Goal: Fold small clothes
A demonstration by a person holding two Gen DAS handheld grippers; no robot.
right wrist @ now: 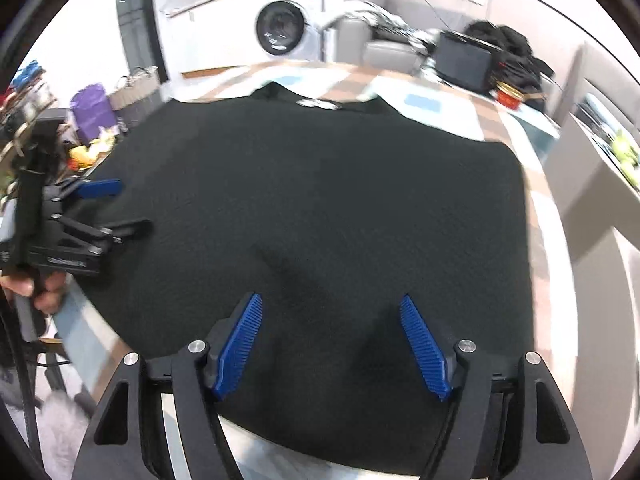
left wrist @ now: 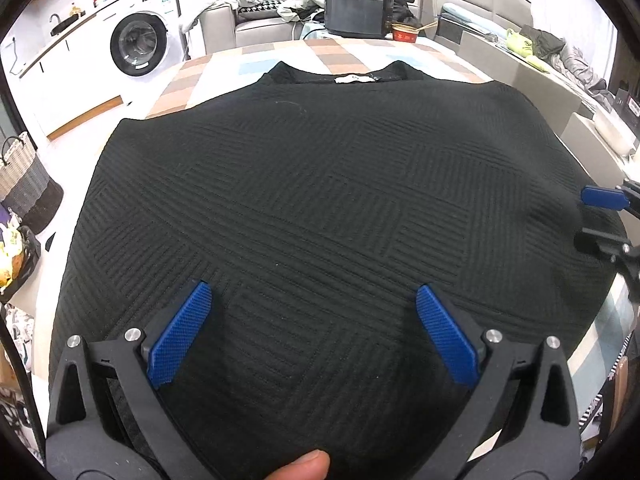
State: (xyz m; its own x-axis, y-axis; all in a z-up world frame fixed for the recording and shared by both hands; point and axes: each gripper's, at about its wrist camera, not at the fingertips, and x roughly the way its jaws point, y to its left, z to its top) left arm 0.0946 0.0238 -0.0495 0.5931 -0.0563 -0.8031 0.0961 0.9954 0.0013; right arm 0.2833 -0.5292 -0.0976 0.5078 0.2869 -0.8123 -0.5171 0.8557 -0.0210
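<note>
A black ribbed garment point(left wrist: 320, 208) lies flat on the checked table, its collar with a white label point(left wrist: 354, 78) at the far end. It also shows in the right wrist view point(right wrist: 320, 208). My left gripper point(left wrist: 314, 294) is open and empty just above the garment's near hem. My right gripper point(right wrist: 331, 304) is open and empty above the near hem further right. The right gripper shows at the right edge of the left wrist view point(left wrist: 600, 216). The left gripper shows at the left of the right wrist view point(right wrist: 128, 206), open over the garment's left edge.
The checked tablecloth point(left wrist: 256, 66) shows beyond the collar. A black box point(left wrist: 356, 16) and a red bowl point(left wrist: 404, 34) stand at the table's far end. A washing machine point(left wrist: 140, 40) is at the back left, a woven basket point(left wrist: 24, 180) on the floor at left, sofas behind.
</note>
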